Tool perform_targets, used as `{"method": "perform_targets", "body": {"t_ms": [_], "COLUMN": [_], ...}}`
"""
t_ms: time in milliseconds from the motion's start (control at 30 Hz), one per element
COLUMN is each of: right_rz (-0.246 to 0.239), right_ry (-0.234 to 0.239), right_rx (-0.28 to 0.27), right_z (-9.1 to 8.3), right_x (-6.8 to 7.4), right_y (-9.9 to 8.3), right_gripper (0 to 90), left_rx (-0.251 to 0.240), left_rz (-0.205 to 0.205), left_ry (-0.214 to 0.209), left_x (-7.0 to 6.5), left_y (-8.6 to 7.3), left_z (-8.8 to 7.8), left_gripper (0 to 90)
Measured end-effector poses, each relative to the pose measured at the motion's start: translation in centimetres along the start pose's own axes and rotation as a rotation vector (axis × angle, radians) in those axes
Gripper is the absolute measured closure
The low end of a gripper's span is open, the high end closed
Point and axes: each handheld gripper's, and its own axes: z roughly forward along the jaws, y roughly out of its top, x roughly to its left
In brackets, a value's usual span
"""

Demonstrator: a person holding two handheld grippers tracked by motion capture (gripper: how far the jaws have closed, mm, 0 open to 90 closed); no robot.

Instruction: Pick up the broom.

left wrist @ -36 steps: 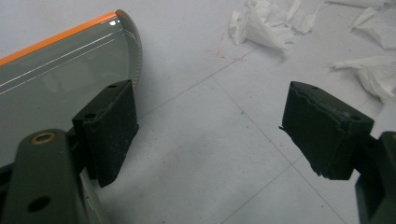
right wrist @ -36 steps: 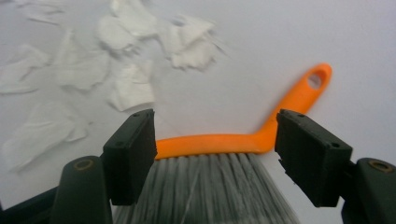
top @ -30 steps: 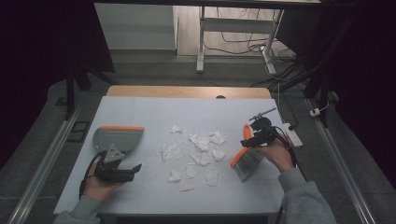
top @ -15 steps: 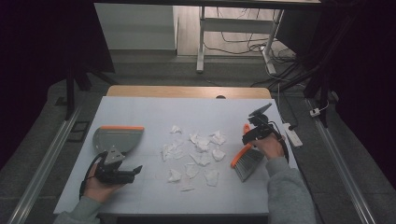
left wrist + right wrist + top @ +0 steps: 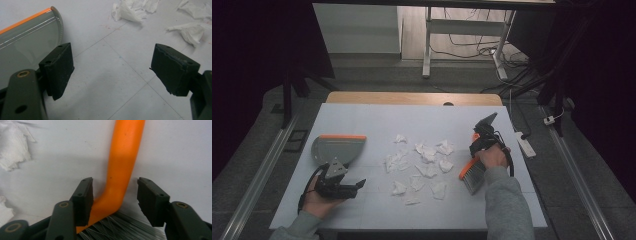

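Hand brush [image 5: 122, 162]: handle smooth orange plastic, slight sheen; bristles [image 5: 125, 228] fine, grey-white, synthetic-looking strands. Dustpan [image 5: 23, 41]: grey plastic, smooth, semi-gloss with light streaks; lip orange. Paper scraps [image 5: 427, 155]: white tissue, crumpled, torn edges, soft matt. Desk [image 5: 377, 120]: pale matt top, faint grid lines, few small marks; far edge [image 5: 412, 98] light wood. Fingers [image 5: 58, 67]: black, matt, rubbery pads with scuffed, chipped edges; brass-coloured rivets in arms.
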Motion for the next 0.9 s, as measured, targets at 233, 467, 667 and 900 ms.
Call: {"method": "perform_targets", "body": {"t_ms": [233, 467, 667, 900], "right_rz": [0.047, 0.042, -0.031, -0.091], "right_ry": [-0.04, -0.019, 0.037, 0.155], "right_rx": [0.014, 0.007, -0.01, -0.079], "right_z": [0.2, 0.1, -0.2, -1.9], "right_x": [0.4, 0.0, -0.6, -1.7], "right_y": [0.2, 0.1, -0.2, -1.2], "right_gripper": [64.7, 70.3, 70.8, 71.0], "left_rx": [0.002, 0.003, 0.008, 0.015], "left_rz": [0.007, 0.001, -0.004, -0.009], "left_ry": [0.004, 0.005, 0.006, 0.011], "left_x": [-0.1, 0.0, 0.1, 0.2], "left_y": [0.0, -0.1, -0.2, -0.2], "left_z": [-0.1, -0.1, 0.0, 0.1], "left_gripper": [18.9, 19.0, 19.0, 19.0]}}
